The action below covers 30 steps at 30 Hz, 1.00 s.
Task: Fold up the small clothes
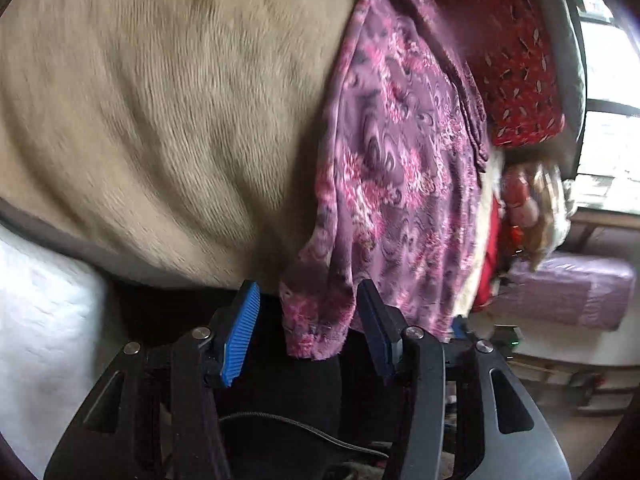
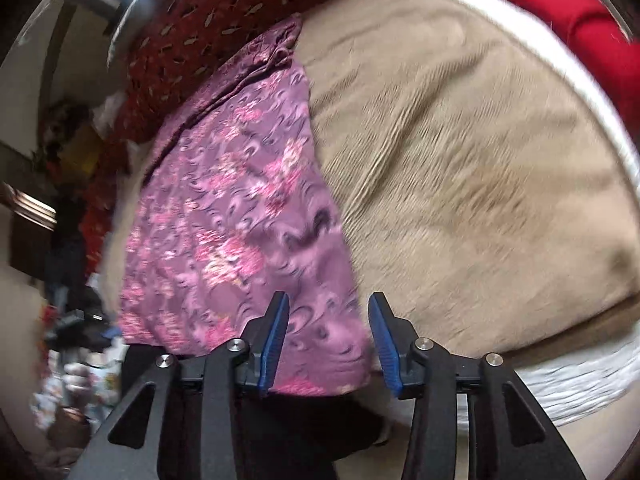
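A purple garment with pink flower print [image 1: 400,168] lies along the right side of a beige blanket [image 1: 160,112] on a bed, and its near corner hangs over the edge. My left gripper [image 1: 308,320] is open; that hanging corner sits between its blue pads [image 1: 240,336] without either pad pressing on it. In the right wrist view the same garment [image 2: 232,216] lies left of the blanket's bare part [image 2: 480,168]. My right gripper [image 2: 330,336] is open over the garment's near right edge, with cloth showing in the gap and no pad on it.
A dark red patterned cloth [image 1: 516,52] lies beyond the garment, seen too as the red patterned cloth [image 2: 224,8]. A white mattress side [image 1: 44,320] drops below the blanket. A bright red fabric [image 2: 592,28] lies at the far right. Clutter and a purple package [image 1: 568,292] stand beside the bed.
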{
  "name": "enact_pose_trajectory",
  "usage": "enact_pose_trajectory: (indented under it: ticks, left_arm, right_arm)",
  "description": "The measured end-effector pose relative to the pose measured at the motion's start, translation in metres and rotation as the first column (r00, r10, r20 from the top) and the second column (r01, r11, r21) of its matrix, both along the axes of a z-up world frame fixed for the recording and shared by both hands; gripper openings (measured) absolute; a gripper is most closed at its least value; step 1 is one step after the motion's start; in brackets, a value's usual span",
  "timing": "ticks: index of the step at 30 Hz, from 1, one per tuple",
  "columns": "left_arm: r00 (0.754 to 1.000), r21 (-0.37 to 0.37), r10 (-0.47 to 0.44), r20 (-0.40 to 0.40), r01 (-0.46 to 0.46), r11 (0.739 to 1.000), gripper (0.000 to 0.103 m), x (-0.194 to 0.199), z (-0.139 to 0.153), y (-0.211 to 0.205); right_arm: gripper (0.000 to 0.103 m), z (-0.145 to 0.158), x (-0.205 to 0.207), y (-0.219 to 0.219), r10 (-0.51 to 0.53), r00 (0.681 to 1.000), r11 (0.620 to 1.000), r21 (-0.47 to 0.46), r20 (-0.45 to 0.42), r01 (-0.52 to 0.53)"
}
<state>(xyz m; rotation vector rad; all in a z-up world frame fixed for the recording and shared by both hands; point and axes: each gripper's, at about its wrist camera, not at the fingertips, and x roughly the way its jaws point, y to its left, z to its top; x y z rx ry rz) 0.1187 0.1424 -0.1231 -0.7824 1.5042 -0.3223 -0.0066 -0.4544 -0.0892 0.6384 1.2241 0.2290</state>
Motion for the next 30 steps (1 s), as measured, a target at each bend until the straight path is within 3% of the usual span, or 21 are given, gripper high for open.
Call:
enact_pose_trajectory:
  ticks: [1, 3, 14, 15, 16, 17, 19, 20, 21, 30]
  left_arm:
    - [1.0, -0.013, 0.001, -0.007, -0.001, 1.0, 0.057, 0.0, -0.002, -0.003]
    - [1.0, -0.016, 0.002, -0.015, -0.002, 1.0, 0.06, 0.001, -0.006, -0.008]
    - [1.0, -0.023, -0.012, -0.013, 0.011, 1.0, 0.058, 0.0, -0.019, -0.022]
    - [1.0, -0.016, -0.011, -0.001, 0.011, 1.0, 0.046, -0.001, -0.019, -0.023]
    - [1.0, -0.02, -0.014, 0.007, 0.014, 1.0, 0.02, -0.002, -0.019, -0.023]
    - [1.0, -0.032, -0.009, 0.009, 0.01, 0.999, 0.01, -0.003, -0.019, -0.025]
    - [0.999, -0.045, 0.024, 0.021, -0.023, 0.999, 0.008, -0.006, -0.016, -0.02]
    - [0.999, -0.049, 0.04, 0.032, -0.039, 0.998, 0.007, -0.007, -0.013, -0.018]
    - [0.998, -0.06, 0.051, 0.041, -0.049, 0.997, 0.007, -0.008, -0.009, -0.015]
    - [0.969, -0.175, 0.133, 0.209, -0.097, 0.98, 0.007, 0.012, 0.067, -0.009]
  right_arm:
    - [0.048, -0.003, 0.0, 0.003, 0.005, 1.0, 1.0, 0.028, -0.003, -0.005]
    - [0.05, -0.01, 0.002, 0.009, 0.021, 1.0, 0.998, 0.053, -0.006, -0.02]
    - [0.05, -0.024, 0.001, 0.017, 0.039, 0.999, 0.982, 0.186, 0.001, -0.038]
    - [0.05, -0.025, 0.0, 0.015, 0.035, 0.999, 0.979, 0.201, 0.001, -0.035]
    - [0.05, -0.027, -0.001, 0.014, 0.032, 1.0, 0.974, 0.223, 0.001, -0.031]
    - [0.048, -0.029, -0.002, 0.013, 0.029, 1.0, 0.97, 0.242, 0.003, -0.029]
    - [0.035, -0.03, -0.003, 0.013, 0.028, 1.0, 0.965, 0.261, 0.008, -0.029]
    - [0.01, -0.03, -0.004, 0.013, 0.035, 0.999, 0.966, 0.257, 0.015, -0.037]
    - [0.006, -0.03, -0.004, 0.015, 0.045, 0.999, 0.967, 0.252, 0.023, -0.05]
    - [0.006, 0.028, 0.005, 0.022, -0.003, 0.972, 0.947, 0.313, 0.233, -0.072]
